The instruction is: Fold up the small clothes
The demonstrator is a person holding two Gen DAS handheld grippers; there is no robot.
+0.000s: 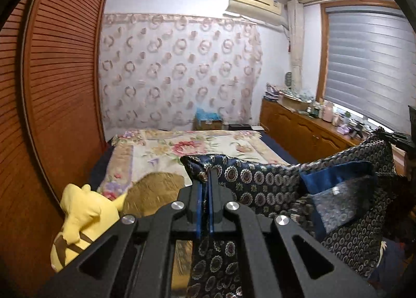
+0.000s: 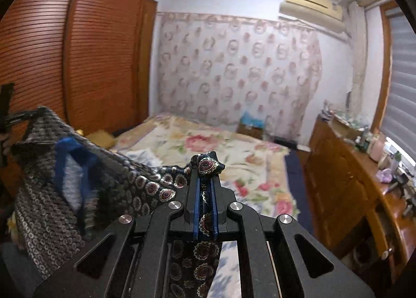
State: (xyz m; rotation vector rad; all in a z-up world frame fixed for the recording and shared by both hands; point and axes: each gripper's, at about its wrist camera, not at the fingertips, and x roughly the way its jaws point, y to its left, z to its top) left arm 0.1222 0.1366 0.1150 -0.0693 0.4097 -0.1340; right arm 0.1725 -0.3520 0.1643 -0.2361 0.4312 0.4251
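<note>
Stretched between left gripper (image 1: 204, 181) and right gripper (image 2: 205, 175), above the bed (image 1: 166, 152): the garment (image 1: 273, 183). Plush toy (image 1: 85, 214) lower left on the bed, wardrobe (image 1: 62, 84) beside it at left. Cabinet (image 1: 301, 128) at right, under the window (image 1: 371, 63)

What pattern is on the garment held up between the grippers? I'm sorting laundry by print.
Dark navy garment with round medallion motifs and a solid blue inner trim; clearest in the left wrist view.

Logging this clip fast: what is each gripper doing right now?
Left gripper: closed on the patterned garment.
Right gripper: closed on the same garment.
</note>
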